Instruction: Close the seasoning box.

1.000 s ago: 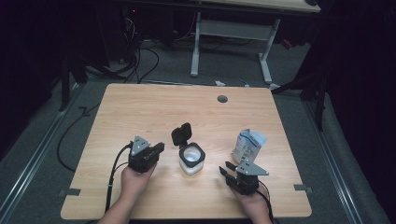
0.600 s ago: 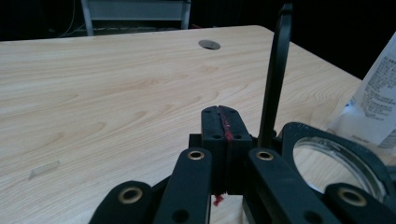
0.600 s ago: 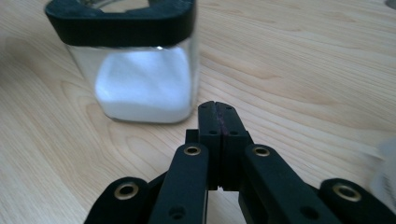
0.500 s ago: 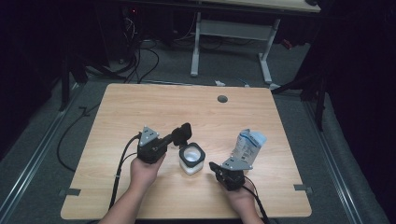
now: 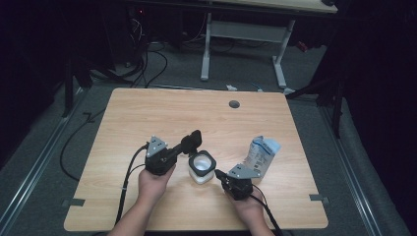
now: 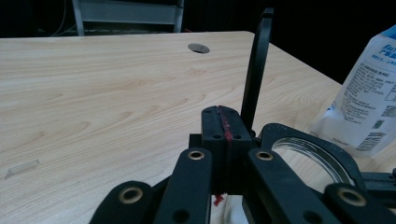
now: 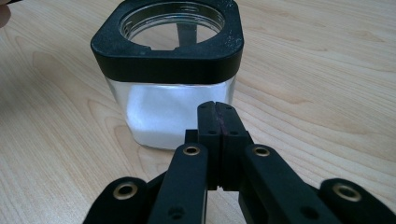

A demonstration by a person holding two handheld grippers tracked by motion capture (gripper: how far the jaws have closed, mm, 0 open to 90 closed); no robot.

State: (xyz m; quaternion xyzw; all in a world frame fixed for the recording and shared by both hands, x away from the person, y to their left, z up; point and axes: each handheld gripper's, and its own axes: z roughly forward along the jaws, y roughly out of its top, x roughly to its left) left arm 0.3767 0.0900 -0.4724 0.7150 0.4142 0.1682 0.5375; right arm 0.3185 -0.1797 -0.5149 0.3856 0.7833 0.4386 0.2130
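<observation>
A square glass jar point(image 5: 202, 166) with a black collar and white powder in it stands on the wooden table point(image 5: 162, 110). Its hinged black lid point(image 5: 195, 140) is flipped up on the left side. My left gripper point(image 5: 183, 149) comes in from the left with its jaws shut, tips right at the foot of the lid point(image 6: 258, 65); I cannot tell whether they touch it. My right gripper point(image 5: 219, 174) points at the jar from the right, also shut. In the right gripper view its tips point(image 7: 217, 119) sit just short of the jar's glass wall point(image 7: 173, 109), with nothing between them.
A white and blue bag point(image 5: 260, 155) stands upright to the right of the jar, behind my right hand, and also at the right edge of the left gripper view point(image 6: 369, 102). A round cable hole point(image 5: 234, 103) sits near the table's far edge. Cables trail off the front.
My right gripper has moved left toward the jar and its jaws have closed. My left gripper has swung its jaws right, up to the raised lid.
</observation>
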